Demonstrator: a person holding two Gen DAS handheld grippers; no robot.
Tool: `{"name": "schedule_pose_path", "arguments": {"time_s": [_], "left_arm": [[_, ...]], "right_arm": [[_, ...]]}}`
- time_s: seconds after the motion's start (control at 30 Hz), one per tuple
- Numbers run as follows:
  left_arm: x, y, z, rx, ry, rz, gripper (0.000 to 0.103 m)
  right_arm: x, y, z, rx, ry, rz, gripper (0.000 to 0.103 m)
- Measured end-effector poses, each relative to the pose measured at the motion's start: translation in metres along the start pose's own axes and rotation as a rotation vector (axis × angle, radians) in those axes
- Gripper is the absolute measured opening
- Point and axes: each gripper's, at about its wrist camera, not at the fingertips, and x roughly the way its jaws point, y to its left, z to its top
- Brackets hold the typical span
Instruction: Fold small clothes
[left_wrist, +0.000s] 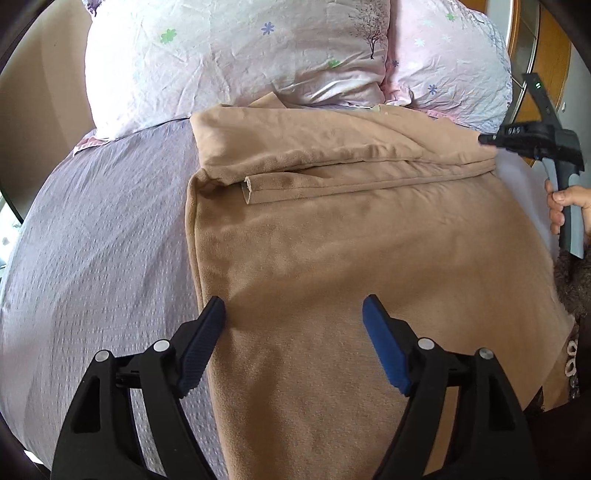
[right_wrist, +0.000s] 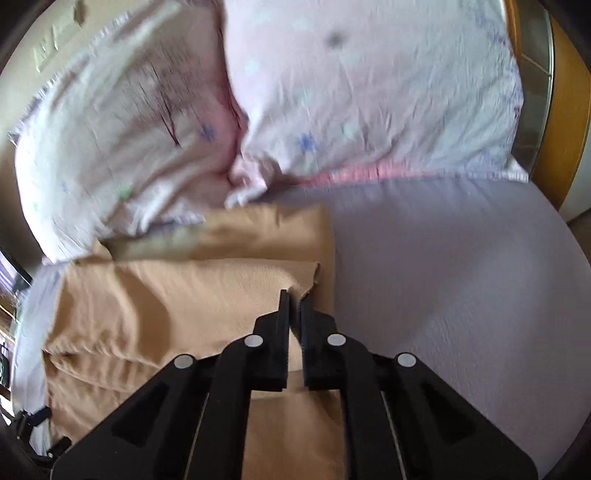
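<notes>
A tan fleece garment (left_wrist: 332, 258) lies spread on the lilac bedsheet (left_wrist: 103, 240), its far part folded over into a band across the width. My left gripper (left_wrist: 293, 310) is open, its blue-padded fingers just above the garment's near left part, holding nothing. My right gripper (right_wrist: 294, 301) is shut on the garment's (right_wrist: 184, 295) right-hand edge, with tan cloth pinched between the black fingers. It also shows in the left wrist view (left_wrist: 487, 139) at the far right end of the folded band, held by a hand.
Two floral pillows (left_wrist: 229, 62) lie at the head of the bed, right behind the garment. A wooden headboard or door (left_wrist: 546, 66) stands at far right. Bare sheet lies to the garment's left and right (right_wrist: 461, 295).
</notes>
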Motion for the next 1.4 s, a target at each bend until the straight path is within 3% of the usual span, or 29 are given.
{"name": "schedule_pose_path", "arguments": {"time_s": [0.03,0.1,0.13,0.17,0.27,0.37,0.5,0.6,0.7,0.83,0.93,1.03,1.13,1.23,1.4], "left_arm": [[-0.001,-0.001,0.000,0.001,0.000,0.001,0.079],[-0.002,-0.001,0.000,-0.005,-0.002,-0.002,0.079],[-0.002,0.000,0.000,-0.007,-0.003,-0.004,0.079],[-0.003,0.001,0.000,-0.010,-0.004,-0.007,0.079],[-0.004,0.002,0.000,-0.021,-0.010,-0.018,0.082],[-0.004,0.001,-0.001,-0.024,-0.024,-0.017,0.083],[-0.015,0.006,-0.008,-0.060,-0.036,-0.067,0.083],[-0.037,0.016,-0.022,-0.080,-0.074,-0.121,0.083],[-0.064,0.031,-0.040,-0.117,-0.123,-0.205,0.083],[-0.100,0.054,-0.076,-0.164,-0.159,-0.393,0.083],[-0.118,0.069,-0.111,-0.171,-0.170,-0.521,0.083],[-0.121,0.080,-0.148,-0.212,-0.147,-0.579,0.083],[-0.110,0.086,-0.175,-0.277,-0.101,-0.589,0.083],[-0.091,0.083,-0.184,-0.290,-0.039,-0.560,0.083],[-0.066,0.078,-0.172,-0.314,-0.024,-0.562,0.083]], "right_arm": [[-0.006,-0.003,0.000,0.031,-0.029,0.026,0.011],[-0.031,-0.007,0.005,0.082,-0.138,0.087,0.032],[-0.045,-0.004,0.008,0.080,-0.207,0.118,0.056],[-0.055,-0.001,0.010,0.055,-0.242,0.133,0.066],[-0.042,0.016,0.015,-0.023,-0.166,0.164,0.066],[0.015,0.018,0.005,-0.014,0.046,0.166,0.068],[0.009,0.016,-0.007,-0.030,0.021,0.184,0.069],[-0.028,0.004,-0.017,0.003,-0.024,0.316,0.069],[-0.069,-0.011,-0.043,-0.039,-0.063,0.483,0.082],[-0.120,-0.036,-0.103,-0.149,-0.032,0.738,0.090],[-0.154,-0.059,-0.166,-0.265,0.027,0.844,0.098],[-0.164,-0.082,-0.224,-0.282,0.127,0.824,0.099],[-0.148,-0.112,-0.261,-0.155,0.207,0.742,0.099],[-0.120,-0.127,-0.271,-0.045,0.238,0.723,0.099],[-0.085,-0.106,-0.266,-0.037,0.259,0.825,0.096]]}}
